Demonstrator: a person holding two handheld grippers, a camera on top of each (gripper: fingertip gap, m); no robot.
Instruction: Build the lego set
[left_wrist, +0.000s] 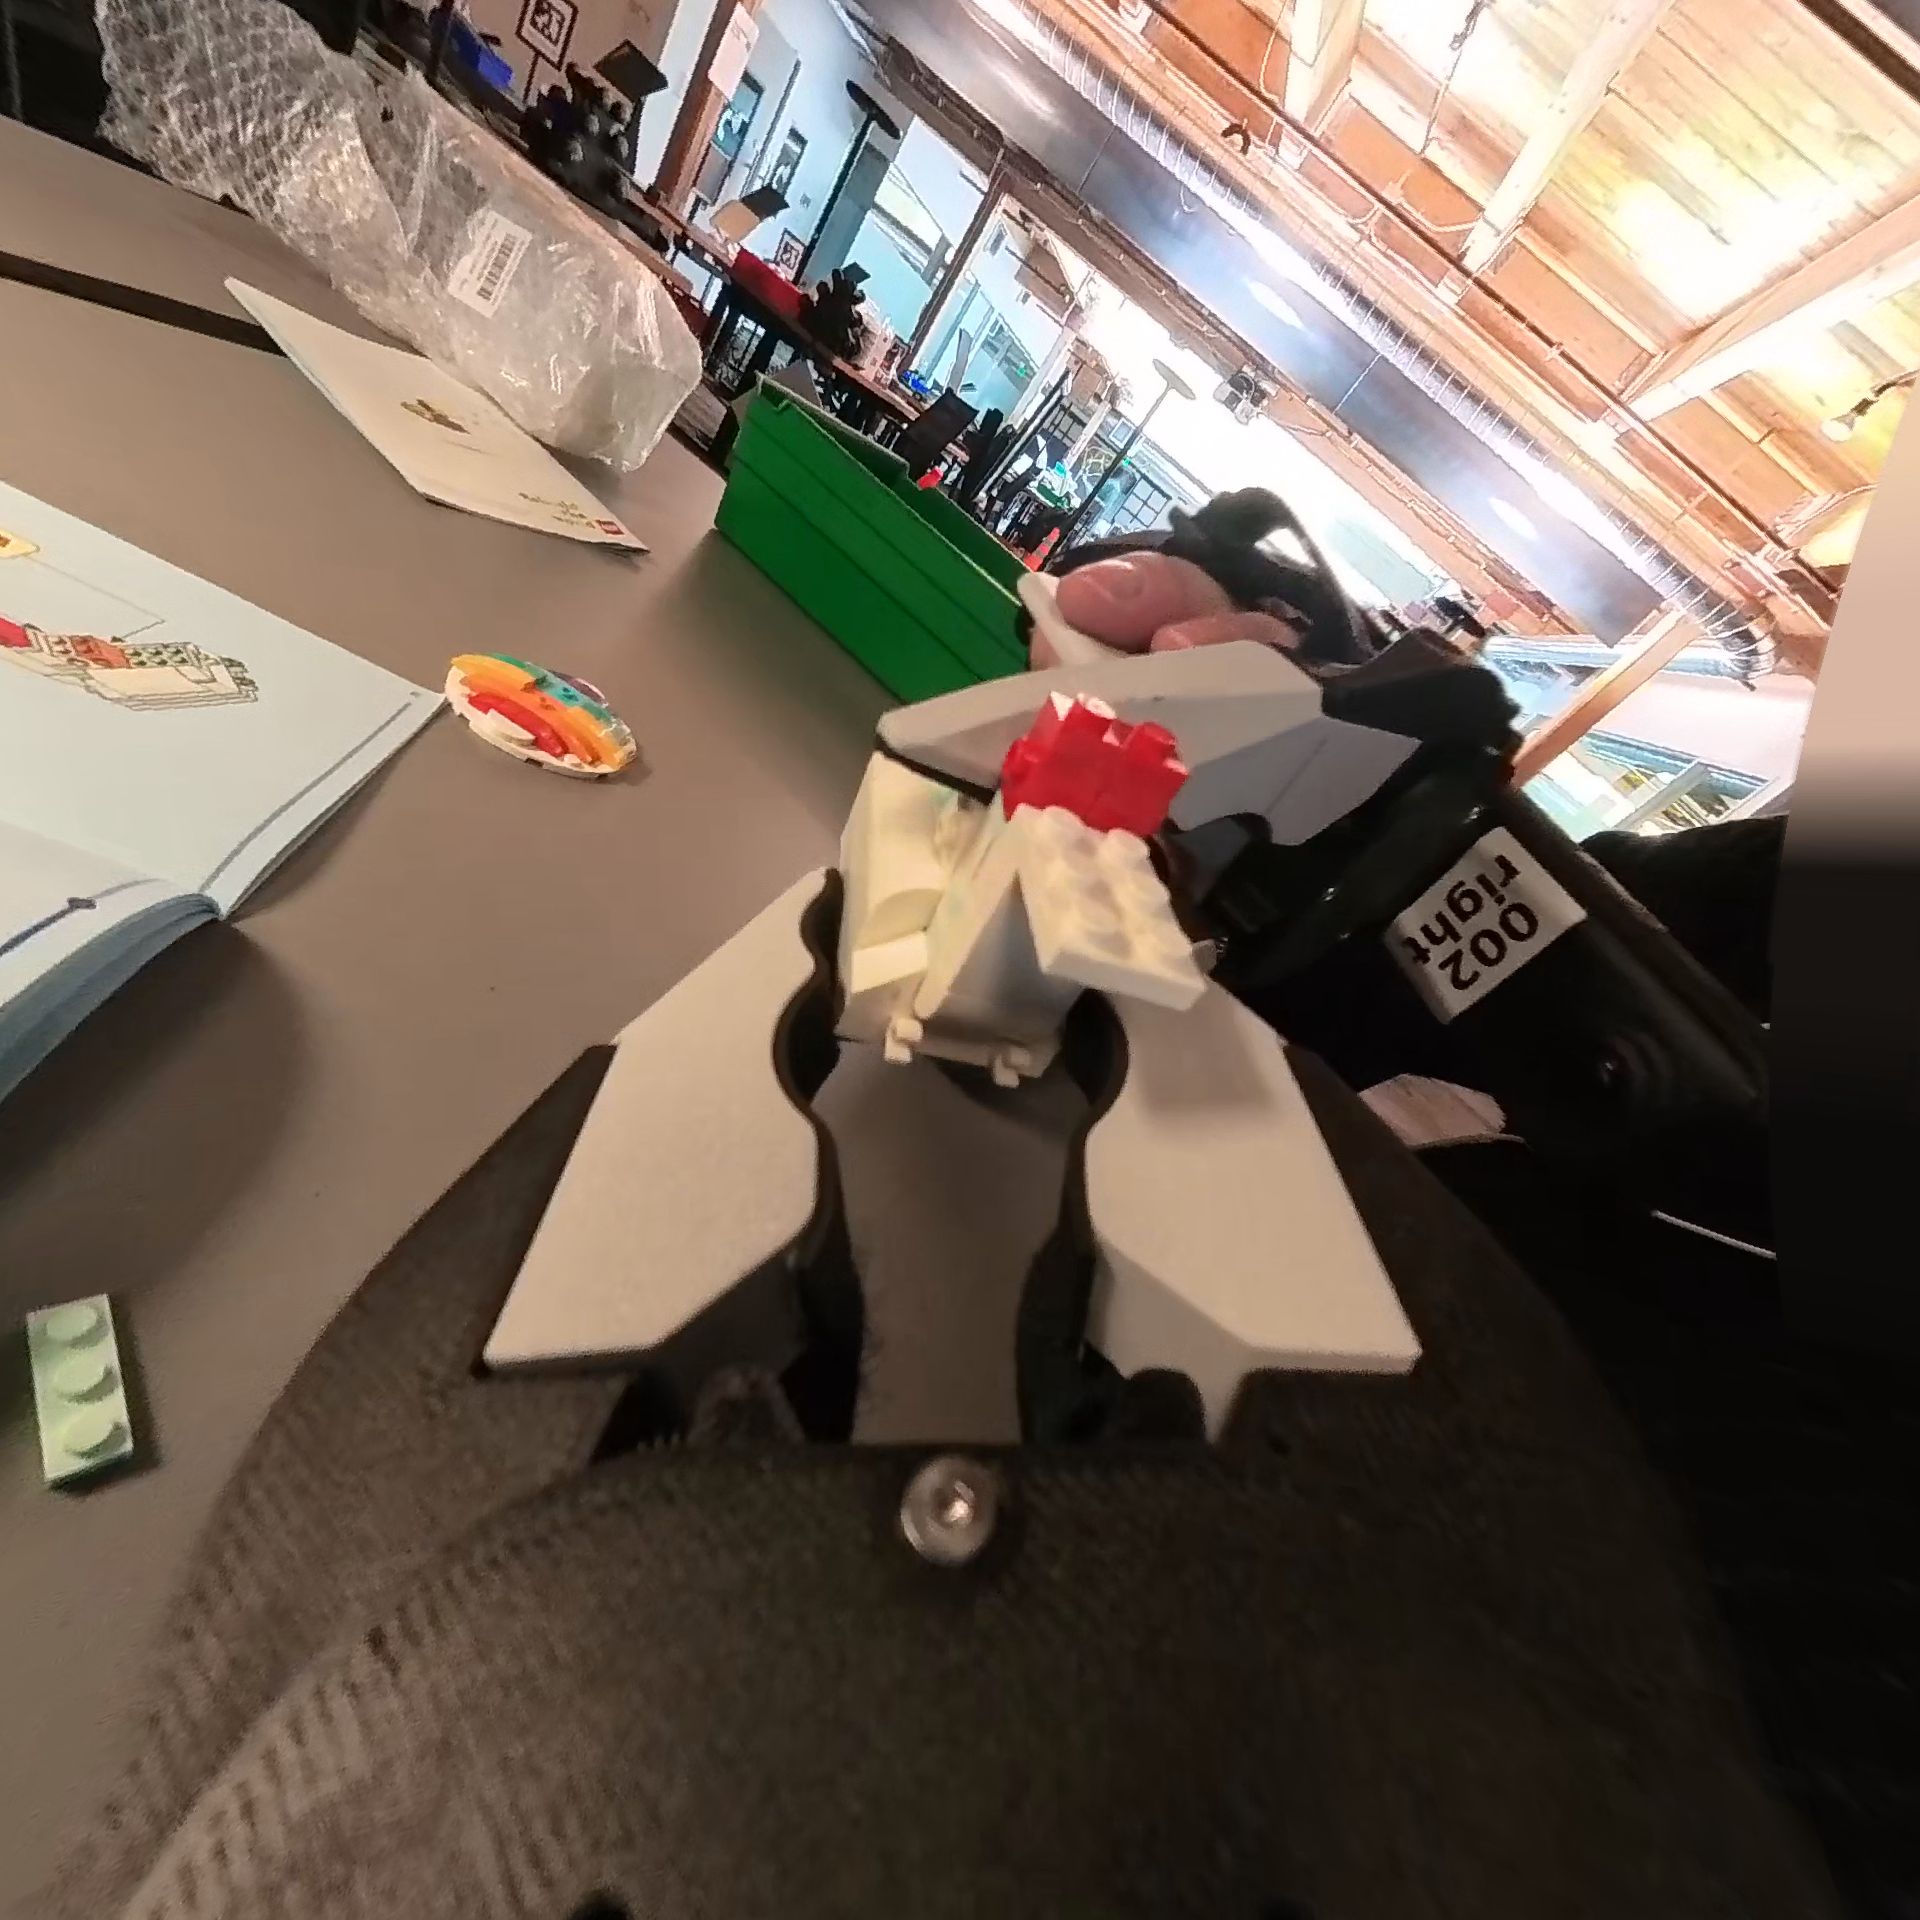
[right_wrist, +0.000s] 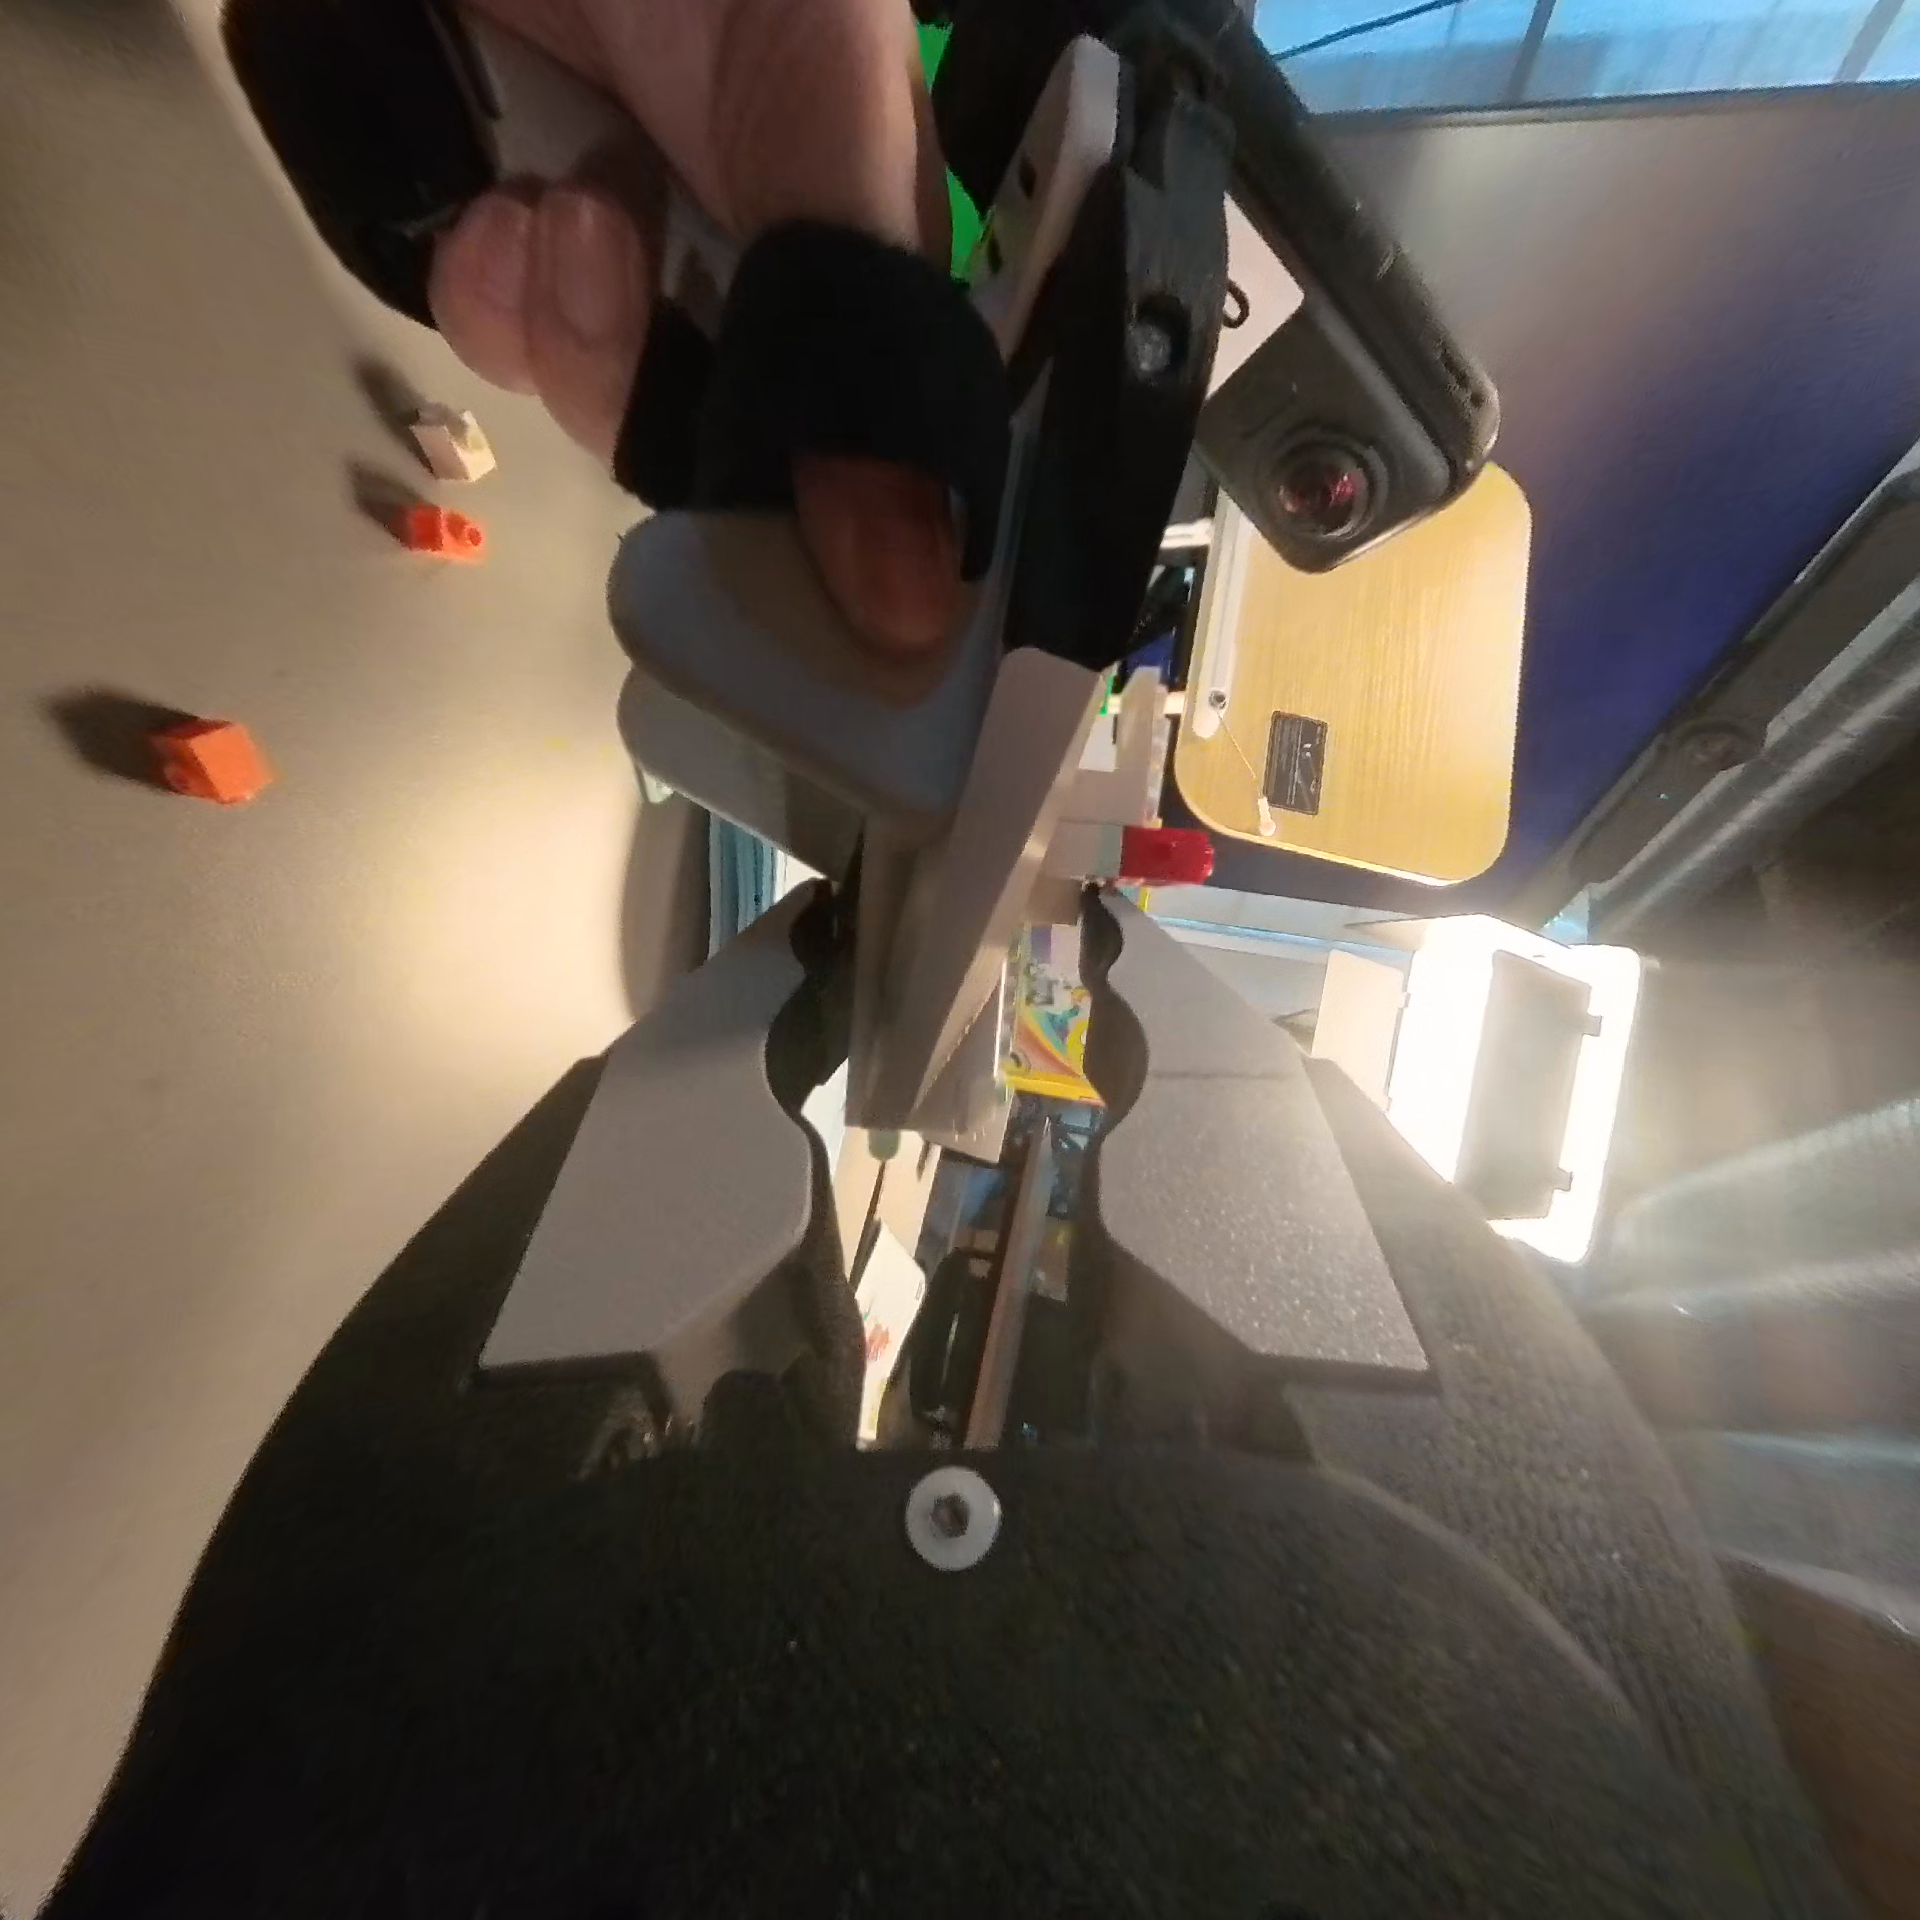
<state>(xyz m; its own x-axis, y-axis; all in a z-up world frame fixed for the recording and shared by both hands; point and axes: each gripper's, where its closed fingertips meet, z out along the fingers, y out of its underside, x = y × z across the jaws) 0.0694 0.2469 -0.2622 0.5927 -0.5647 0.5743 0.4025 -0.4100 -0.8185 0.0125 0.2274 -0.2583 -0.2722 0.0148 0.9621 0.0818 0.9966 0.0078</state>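
My left gripper (left_wrist: 977, 935) is shut on a white lego assembly (left_wrist: 966, 935) and holds it above the grey table (left_wrist: 416, 987). A red brick (left_wrist: 1091, 769) sits on the assembly's upper end. My right gripper (left_wrist: 935, 727) comes in from the right and lies across that end, beside the red brick. In the right wrist view my right gripper (right_wrist: 956, 914) has its jaws partly apart, and the left gripper's fingers (right_wrist: 935, 883) stand in the gap. The red brick (right_wrist: 1169, 857) pokes out just past the right fingertip. Most of the assembly is hidden there.
An open instruction booklet (left_wrist: 156, 707), a second booklet (left_wrist: 436, 436), crumpled plastic bags (left_wrist: 468, 239) and a green bin (left_wrist: 862, 540) lie on the far side. A colourful round lego piece (left_wrist: 540, 717) and a pale green plate (left_wrist: 83, 1392) lie nearer. Loose orange bricks (right_wrist: 213, 764) and a white brick (right_wrist: 452, 442) sit on the table. My hands' fingertips stand some 5 cm from each other. The pale green plate (left_wrist: 83, 1392) sits 11 cm or so from the ends of my right fingers.
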